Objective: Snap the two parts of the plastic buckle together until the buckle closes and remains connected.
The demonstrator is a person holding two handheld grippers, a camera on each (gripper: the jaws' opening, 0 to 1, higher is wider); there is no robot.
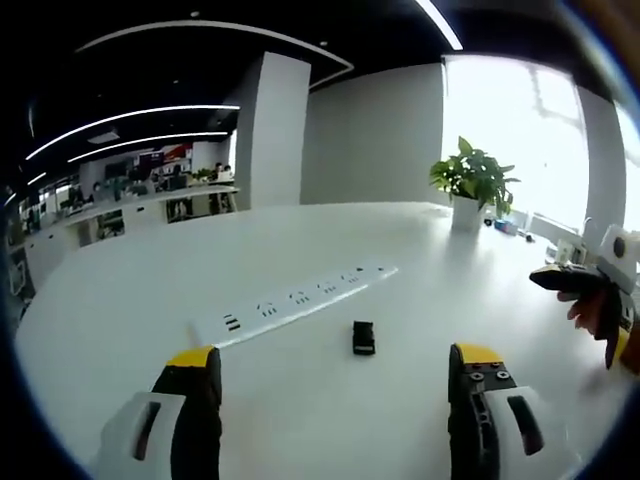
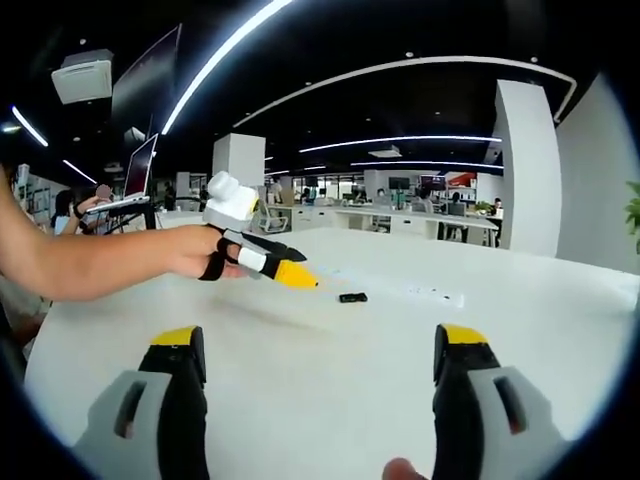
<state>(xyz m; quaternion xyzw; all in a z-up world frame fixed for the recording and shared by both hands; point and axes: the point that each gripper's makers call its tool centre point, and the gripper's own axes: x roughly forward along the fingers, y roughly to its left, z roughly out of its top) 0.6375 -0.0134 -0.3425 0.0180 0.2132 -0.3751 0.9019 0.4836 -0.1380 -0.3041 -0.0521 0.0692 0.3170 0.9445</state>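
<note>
A small black plastic buckle [image 1: 363, 337] lies on the white table [image 1: 150, 300], just past my left gripper [image 1: 336, 362] and slightly right of the gap between its jaws. That gripper is open, with nothing between the yellow-tipped jaws. My right gripper [image 2: 320, 342] is also open and empty, hovering above the table. From there the buckle [image 2: 352, 297] is a tiny dark piece farther off; whether it is one part or two is too small to tell. A hand holds the left gripper [image 2: 297, 274] left of the buckle. The right gripper [image 1: 578, 296] enters at the right edge.
A long white power strip [image 1: 295, 300] lies just behind the buckle, also seen as the power strip [image 2: 405, 289]. A potted plant [image 1: 472, 182] stands at the table's far right by the window. A person's bare arm [image 2: 90, 262] reaches in from the left. Office desks lie beyond.
</note>
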